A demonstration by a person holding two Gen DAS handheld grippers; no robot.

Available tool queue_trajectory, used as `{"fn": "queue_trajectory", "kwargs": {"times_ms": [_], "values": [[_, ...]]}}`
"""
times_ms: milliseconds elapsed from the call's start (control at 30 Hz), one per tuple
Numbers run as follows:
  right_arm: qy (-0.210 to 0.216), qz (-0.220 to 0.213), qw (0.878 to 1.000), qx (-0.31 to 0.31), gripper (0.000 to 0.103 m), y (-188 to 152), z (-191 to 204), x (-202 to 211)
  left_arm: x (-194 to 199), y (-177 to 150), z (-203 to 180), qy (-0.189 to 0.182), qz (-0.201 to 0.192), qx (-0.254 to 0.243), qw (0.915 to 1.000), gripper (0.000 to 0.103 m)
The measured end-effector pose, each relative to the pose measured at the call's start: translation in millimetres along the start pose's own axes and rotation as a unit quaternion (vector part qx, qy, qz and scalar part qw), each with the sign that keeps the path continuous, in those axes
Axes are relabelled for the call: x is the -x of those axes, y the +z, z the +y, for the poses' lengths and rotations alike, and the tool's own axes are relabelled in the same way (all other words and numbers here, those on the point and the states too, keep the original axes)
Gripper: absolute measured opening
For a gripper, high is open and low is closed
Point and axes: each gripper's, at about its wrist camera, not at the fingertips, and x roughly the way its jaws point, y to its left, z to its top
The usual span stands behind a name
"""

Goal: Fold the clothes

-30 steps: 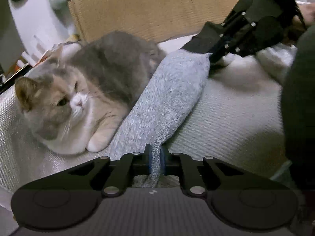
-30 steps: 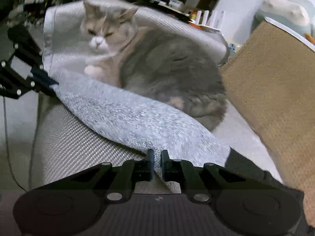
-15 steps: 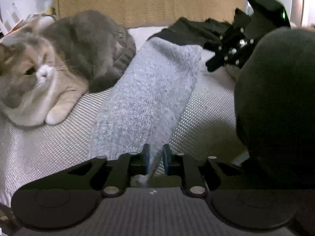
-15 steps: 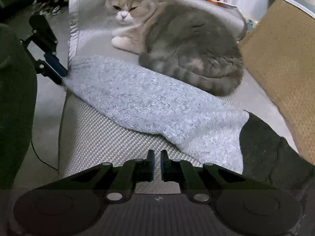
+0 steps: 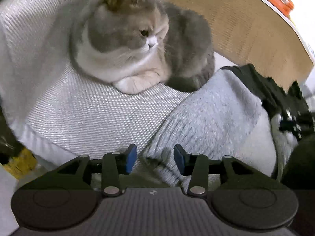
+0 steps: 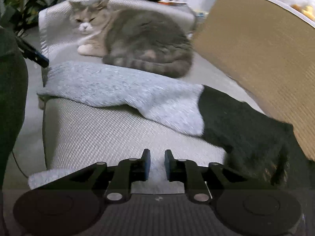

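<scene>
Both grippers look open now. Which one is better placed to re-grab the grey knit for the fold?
Left. The left gripper is open with the grey knit's ribbed end between its fingers. The right gripper is open over the cushion, short of it.

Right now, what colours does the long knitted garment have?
Light heathered grey garment, with a black end; clearest in the right wrist view.
</scene>
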Motion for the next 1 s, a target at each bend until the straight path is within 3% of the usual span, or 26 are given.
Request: {"fn": "queue_trajectory", "kwargs": {"times_ms": [33, 133, 200, 233, 267, 333, 533, 667, 800, 867, 1000], "values": [[-0.002, -0.001, 1.0, -0.009, 0.02, -4, -3, 4, -5, 0, -4, 0.009, 0.004, -0.01, 0.9999, 0.061], [-0.012, -0.004, 0.999, -0.049, 0.022, -18, -13, 15, -18, 0, -17, 0.032, 0.017, -0.05, 0.9981, 0.059], [-0.015, -0.004, 0.998, -0.056, 0.022, -24, -15, 19, -22, 0, -24, 0.027, 0.024, -0.061, 0.9975, 0.04], [-0.016, -0.004, 0.998, -0.059, 0.022, -27, -16, 22, -23, -1, -27, 0.022, 0.024, -0.066, 0.9973, 0.023], [-0.017, -0.004, 0.998, -0.062, 0.022, -29, -18, 24, -23, -1, -31, 0.025, 0.023, -0.076, 0.9965, 0.015], [-0.02, -0.004, 0.997, -0.069, 0.023, -35, -20, 28, -21, -1, -38, 0.04, 0.019, -0.102, 0.9938, 0.01], [-0.028, -0.005, 0.996, -0.089, 0.025, -51, -28, 41, -4, 10, -28, 0.121, -0.016, -0.115, 0.9858, 0.009], [-0.031, -0.008, 0.994, -0.105, 0.026, -57, -33, 44, 6, 22, -28, 0.132, -0.022, -0.13, 0.9824, 0.009], [-0.035, -0.004, 0.994, -0.108, 0.026, -63, -35, 46, -5, 25, -35, 0.146, 0.0, -0.148, 0.9782, 0.011], [-0.037, -0.002, 0.993, -0.111, 0.026, -65, -36, 47, -12, 23, -34, 0.154, 0.023, -0.146, 0.977, 0.017], [-0.052, -0.005, 0.992, -0.115, 0.033, -74, -42, 62, -4, 17, -42, 0.144, 0.022, -0.151, 0.9777, 0.035]]}}
